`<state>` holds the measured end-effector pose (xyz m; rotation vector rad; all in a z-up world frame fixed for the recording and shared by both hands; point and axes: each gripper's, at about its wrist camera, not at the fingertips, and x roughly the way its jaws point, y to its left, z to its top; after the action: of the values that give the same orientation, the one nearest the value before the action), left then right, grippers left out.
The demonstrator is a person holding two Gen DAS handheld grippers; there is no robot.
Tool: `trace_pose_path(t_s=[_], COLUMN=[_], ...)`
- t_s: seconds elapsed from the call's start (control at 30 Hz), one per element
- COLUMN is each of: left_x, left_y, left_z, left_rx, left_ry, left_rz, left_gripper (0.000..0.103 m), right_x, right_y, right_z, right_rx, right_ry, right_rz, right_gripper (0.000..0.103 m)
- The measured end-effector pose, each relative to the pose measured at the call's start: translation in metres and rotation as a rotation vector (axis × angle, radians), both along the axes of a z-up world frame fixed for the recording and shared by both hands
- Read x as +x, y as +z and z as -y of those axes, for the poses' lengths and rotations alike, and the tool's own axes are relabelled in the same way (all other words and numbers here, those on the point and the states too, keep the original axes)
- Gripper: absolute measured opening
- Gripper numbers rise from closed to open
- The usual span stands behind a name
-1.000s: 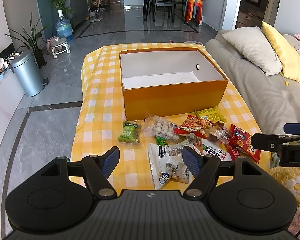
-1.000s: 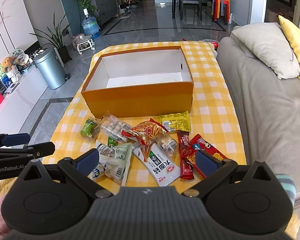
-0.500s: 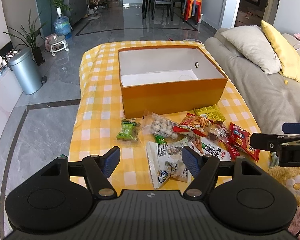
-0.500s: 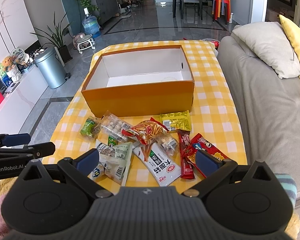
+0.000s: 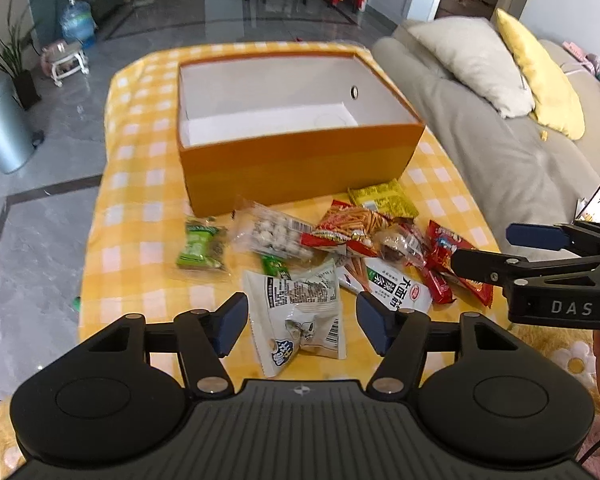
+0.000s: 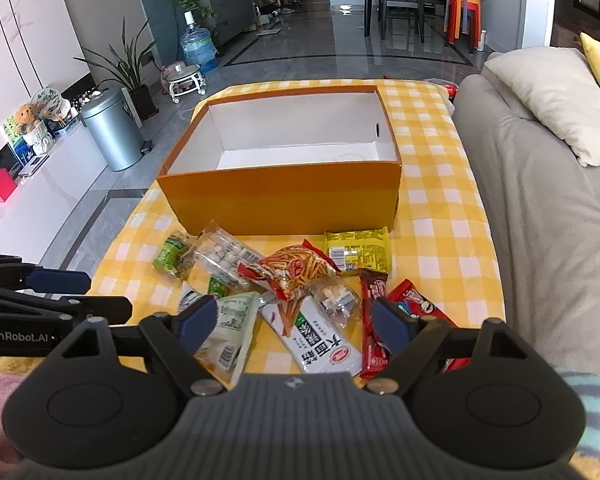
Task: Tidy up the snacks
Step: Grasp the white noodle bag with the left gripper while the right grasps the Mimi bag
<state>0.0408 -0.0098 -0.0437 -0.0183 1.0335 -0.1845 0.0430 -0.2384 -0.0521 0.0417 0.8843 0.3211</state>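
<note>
An empty orange box (image 5: 300, 160) (image 6: 284, 200) with a white inside stands on the yellow checked tablecloth (image 5: 140, 184). Several snack packets lie in front of it. My left gripper (image 5: 300, 322) hovers over a white-grey packet (image 5: 300, 308), jaws closing, pads apart from it. My right gripper (image 6: 294, 326) hangs over a long white packet (image 6: 320, 344), jaws closing, nothing gripped. Beside it lie red bars (image 6: 374, 320), an orange stick-snack bag (image 6: 300, 268) and a yellow packet (image 6: 358, 250). A green packet (image 5: 200, 248) lies at the left.
A grey sofa (image 6: 540, 220) with pillows runs along the right side of the table. A metal bin (image 6: 110, 134) and plants stand on the tiled floor to the left. The right gripper (image 5: 540, 264) shows in the left wrist view.
Both grippers have sunk toward the snack pile and their jaws have narrowed. The packets now sit between the fingers in both views. No snack has moved.
</note>
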Motion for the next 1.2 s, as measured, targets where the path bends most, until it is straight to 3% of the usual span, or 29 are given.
trace_pose_path(t_s=[0.1, 0.33, 0.43, 0.83, 1.0, 1.2], left_x=[0.013, 0.038, 0.046, 0.077, 0.088, 0.098], left_y=[-0.013, -0.046, -0.055, -0.085, -0.093, -0.097], left_z=[-0.001, -0.007, -0.010, -0.014, -0.012, -0.008], left_rx=[-0.009, -0.023, -0.019, -0.015, -0.037, -0.033], left_ry=[-0.002, 0.021, 0.021, 0.013, -0.007, -0.028], left_rz=[-0.042, -0.157, -0.191, -0.307, -0.354, -0.386], left_gripper=[0.074, 0.074, 0.076, 0.087, 0.087, 0.084], right_x=[0.012, 0.038, 0.050, 0.098, 0.110, 0.116], right_y=[-0.014, -0.043, -0.049, -0.082, -0.096, -0.101], right_z=[-0.001, -0.008, -0.019, -0.051, -0.061, -0.065], right_rx=[-0.016, 0.005, -0.030, -0.128, -0.159, -0.178], right_ry=[0.017, 0.064, 0.113, 0.282, 0.314, 0.319], right_rz=[-0.010, -0.051, -0.032, -0.070, -0.086, -0.083], right_gripper=[0.071, 0.069, 0.069, 0.070, 0.075, 0.069])
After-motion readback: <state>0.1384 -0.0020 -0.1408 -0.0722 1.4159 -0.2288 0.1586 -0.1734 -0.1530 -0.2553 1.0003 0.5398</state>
